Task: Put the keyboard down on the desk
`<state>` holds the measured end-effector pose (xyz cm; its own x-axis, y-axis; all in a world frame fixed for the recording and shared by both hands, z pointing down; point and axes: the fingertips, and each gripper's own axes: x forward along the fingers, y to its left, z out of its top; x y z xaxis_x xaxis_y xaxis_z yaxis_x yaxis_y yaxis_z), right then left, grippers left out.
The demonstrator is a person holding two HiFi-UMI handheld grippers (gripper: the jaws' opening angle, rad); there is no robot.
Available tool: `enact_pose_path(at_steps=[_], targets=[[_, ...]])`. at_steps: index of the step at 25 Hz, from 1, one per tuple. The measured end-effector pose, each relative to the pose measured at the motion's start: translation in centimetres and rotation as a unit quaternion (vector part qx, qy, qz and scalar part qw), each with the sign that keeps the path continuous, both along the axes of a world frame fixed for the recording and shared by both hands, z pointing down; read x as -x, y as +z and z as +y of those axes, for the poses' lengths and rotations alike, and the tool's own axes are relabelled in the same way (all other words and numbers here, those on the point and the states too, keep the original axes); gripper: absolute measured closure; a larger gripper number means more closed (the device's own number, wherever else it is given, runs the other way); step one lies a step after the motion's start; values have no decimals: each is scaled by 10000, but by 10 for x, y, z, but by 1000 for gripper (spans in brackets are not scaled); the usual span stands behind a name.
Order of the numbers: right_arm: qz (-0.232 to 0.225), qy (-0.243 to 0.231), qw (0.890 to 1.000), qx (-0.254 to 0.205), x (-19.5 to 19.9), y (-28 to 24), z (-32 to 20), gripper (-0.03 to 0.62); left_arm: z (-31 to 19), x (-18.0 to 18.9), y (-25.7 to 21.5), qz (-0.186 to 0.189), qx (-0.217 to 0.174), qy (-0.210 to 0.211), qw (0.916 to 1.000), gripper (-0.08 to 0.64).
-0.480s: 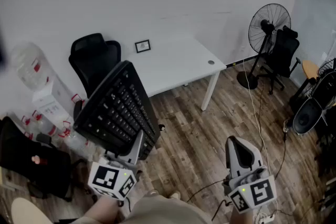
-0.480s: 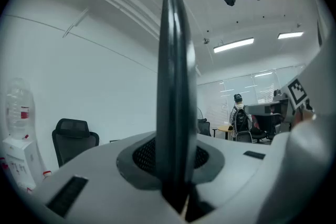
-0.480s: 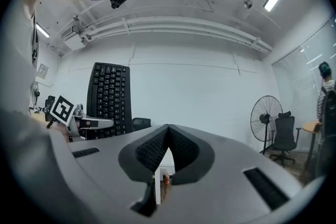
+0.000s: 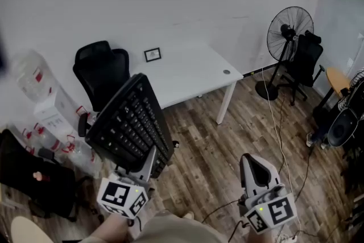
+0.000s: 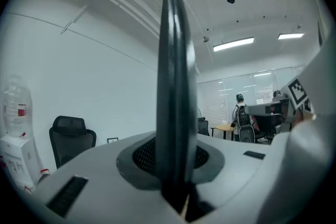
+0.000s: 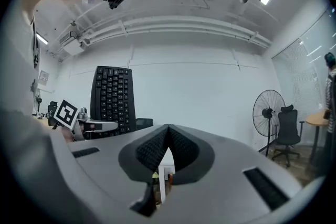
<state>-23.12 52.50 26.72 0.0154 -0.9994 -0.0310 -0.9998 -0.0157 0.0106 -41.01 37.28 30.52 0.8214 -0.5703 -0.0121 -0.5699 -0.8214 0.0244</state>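
Note:
A black keyboard [image 4: 132, 127] is held up in the air, tilted, keys facing right, above the floor in front of the white desk [image 4: 190, 71]. My left gripper [image 4: 143, 167] is shut on its lower end. In the left gripper view the keyboard [image 5: 176, 86] stands edge-on between the jaws. My right gripper [image 4: 253, 163] hangs at the lower right, shut with its tips touching and nothing in it. From the right gripper view the keyboard [image 6: 112, 98] shows upright at the left, beside the left gripper's marker cube [image 6: 66, 113].
A black office chair [image 4: 102, 72] stands left of the desk. A small picture frame [image 4: 152, 54] lies on the desk. A standing fan [image 4: 287, 31] and another chair [image 4: 304, 57] are at the right. A water dispenser [image 4: 40, 94] and bags sit at the left. Cables run over the wooden floor.
The keyboard and left gripper have shifted slightly lower and right in the head view. The right gripper has barely moved.

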Motion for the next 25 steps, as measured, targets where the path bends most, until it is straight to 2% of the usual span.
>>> enact_pose_path(at_steps=[6, 10, 17, 25], targets=[[-77, 102, 9999, -65, -2, 3, 6, 568, 0, 1, -1, 49, -28, -24, 10000, 472], [68, 357, 9993, 57, -7, 9, 8, 566, 1, 1, -2, 48, -16, 25, 10000, 472], [-106, 45, 9999, 86, -47, 17, 2, 566, 1, -48, -3, -38, -70, 6, 10000, 472], [-81, -20, 9997, 221, -68, 27, -31, 566, -31, -73, 3, -10, -68, 63, 10000, 472]])
